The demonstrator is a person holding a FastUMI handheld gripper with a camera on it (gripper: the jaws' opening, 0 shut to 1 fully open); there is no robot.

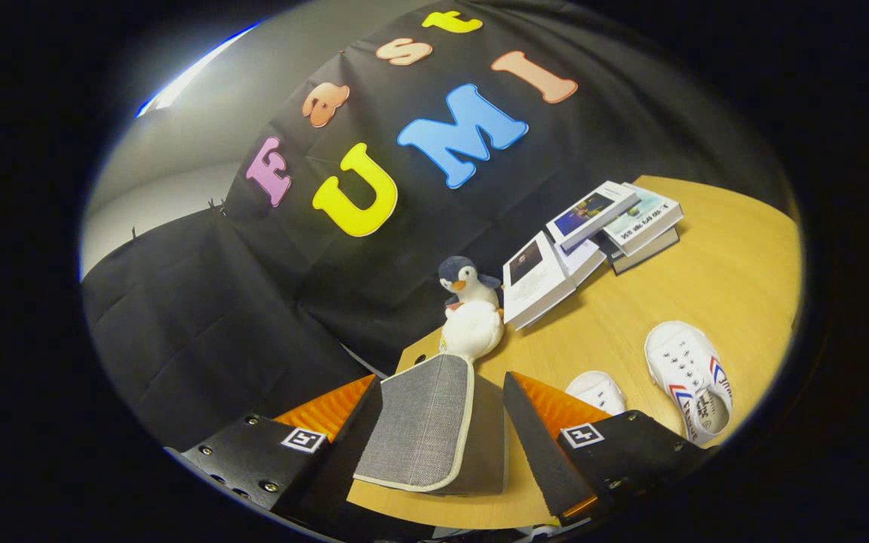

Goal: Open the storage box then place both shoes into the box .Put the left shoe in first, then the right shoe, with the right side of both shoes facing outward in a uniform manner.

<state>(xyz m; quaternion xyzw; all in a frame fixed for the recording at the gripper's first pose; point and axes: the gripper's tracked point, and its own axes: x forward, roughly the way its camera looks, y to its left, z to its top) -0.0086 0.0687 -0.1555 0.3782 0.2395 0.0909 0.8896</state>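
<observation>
One grey lid flap (pixel 423 422) of the storage box (pixel 487 437) is seen between the gripper (pixel 434 445) fingers.
The flap looks raised; whether it is pinched cannot be told. It should be lifted slowly and fully back. Two shoes (pixel 689 377) (pixel 597 391) are left on the table (pixel 729 271), beside a toy penguin (pixel 469 309) and books (pixel 593 234).

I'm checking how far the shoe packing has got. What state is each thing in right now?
gripper: open, fingers either side of the box lid flap, not pressing it.
storage box: grey fabric lid raised between the fingers.
shoe nearer the fingers: on the table, not in the box.
far shoe: on the table, opening up.
penguin toy: upright beyond the box.
books: closed, stacked loosely.
</observation>
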